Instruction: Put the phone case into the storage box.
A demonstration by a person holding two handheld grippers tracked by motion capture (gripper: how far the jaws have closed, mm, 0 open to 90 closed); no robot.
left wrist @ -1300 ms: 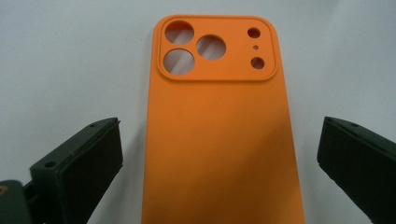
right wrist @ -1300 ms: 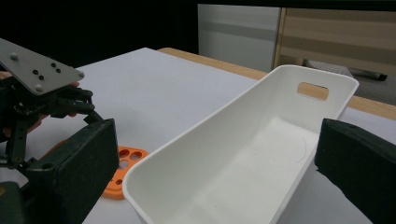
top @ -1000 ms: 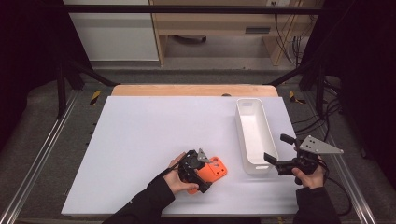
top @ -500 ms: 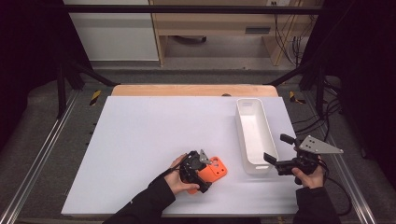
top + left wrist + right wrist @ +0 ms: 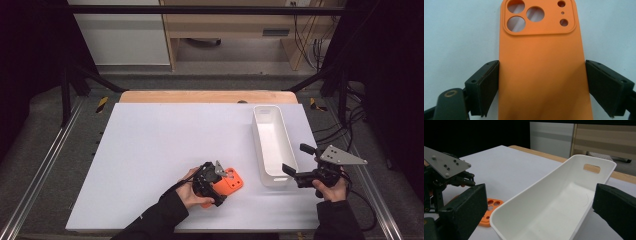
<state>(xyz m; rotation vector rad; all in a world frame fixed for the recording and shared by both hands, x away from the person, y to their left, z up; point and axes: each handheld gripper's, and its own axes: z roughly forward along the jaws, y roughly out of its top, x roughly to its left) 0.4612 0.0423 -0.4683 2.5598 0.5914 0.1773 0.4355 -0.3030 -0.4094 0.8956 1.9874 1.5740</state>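
An orange phone case (image 5: 231,183) lies back up on the white table (image 5: 150,140), camera cutouts pointing away from my left gripper (image 5: 212,179). In the left gripper view the case (image 5: 541,50) runs up between the two black pads, and my left gripper (image 5: 541,75) presses on both long edges. My right gripper (image 5: 298,161) hovers open at the near right corner of a white bin (image 5: 272,145). In the right gripper view its jaws (image 5: 541,205) stand wide apart with the bin's near end (image 5: 536,185) ahead. The case (image 5: 490,211) and left gripper (image 5: 446,177) show at the left.
The long white bin has nothing in it and has a handle slot (image 5: 591,168) at its far end. A wooden strip (image 5: 205,96) borders the table's far edge. Metal rails (image 5: 45,165) run along both sides.
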